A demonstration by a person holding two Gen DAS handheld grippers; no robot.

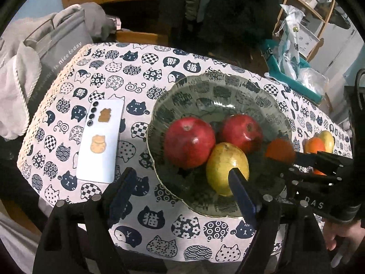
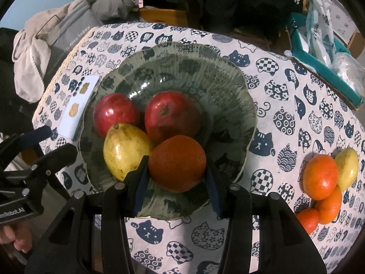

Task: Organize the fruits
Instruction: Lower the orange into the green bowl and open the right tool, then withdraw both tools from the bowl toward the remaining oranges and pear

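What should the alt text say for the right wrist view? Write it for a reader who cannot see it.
The right hand-held gripper clamps an orange over a green glass bowl holding two red apples and a yellow pear. More fruit waits on the cat-print tablecloth.

— How many fruits sit in the glass bowl [image 2: 230, 73]?
— Two red apples [image 2: 116, 114], one yellow pear [image 2: 124, 150], one orange [image 2: 176, 163].
— And on the cloth?
— Three oranges [image 2: 320, 177], one yellow fruit [image 2: 346, 167]. One phone [image 1: 100, 140] too.
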